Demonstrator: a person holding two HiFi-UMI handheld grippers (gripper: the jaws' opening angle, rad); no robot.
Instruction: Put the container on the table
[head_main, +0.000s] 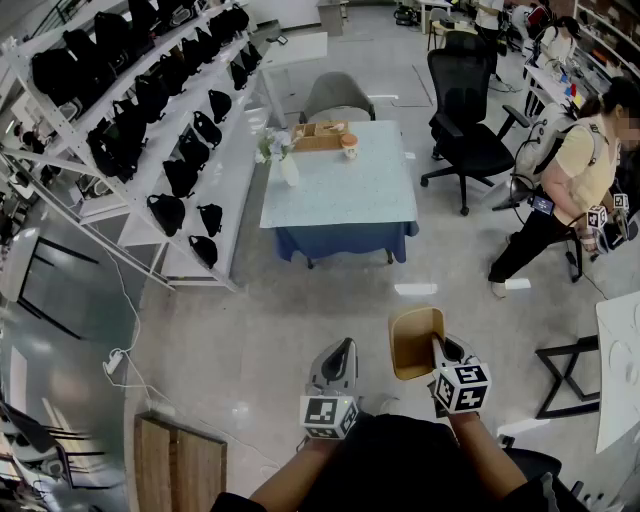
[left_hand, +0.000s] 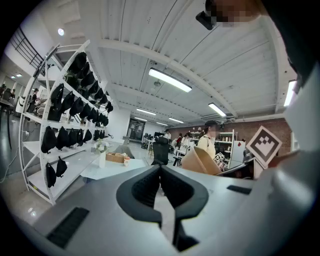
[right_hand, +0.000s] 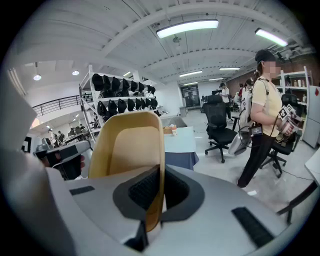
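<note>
I see a tan paper container (head_main: 413, 340), open side up, hanging above the floor in the head view. My right gripper (head_main: 438, 350) is shut on its right wall. In the right gripper view the container (right_hand: 126, 147) fills the centre, its wall pinched between the pads of the right gripper (right_hand: 160, 176). My left gripper (head_main: 342, 348) is beside it on the left, shut with nothing in it. In the left gripper view the left gripper (left_hand: 160, 169) has its jaws together and the container (left_hand: 200, 161) shows on the right. The table (head_main: 340, 185) with a pale blue cloth stands well ahead.
On the table are a wooden tray (head_main: 318, 135), a cup (head_main: 349, 146) and a vase of flowers (head_main: 288, 168). A white rack of black bags (head_main: 150, 110) runs along the left. A black office chair (head_main: 465, 110) and a person (head_main: 560, 190) are on the right.
</note>
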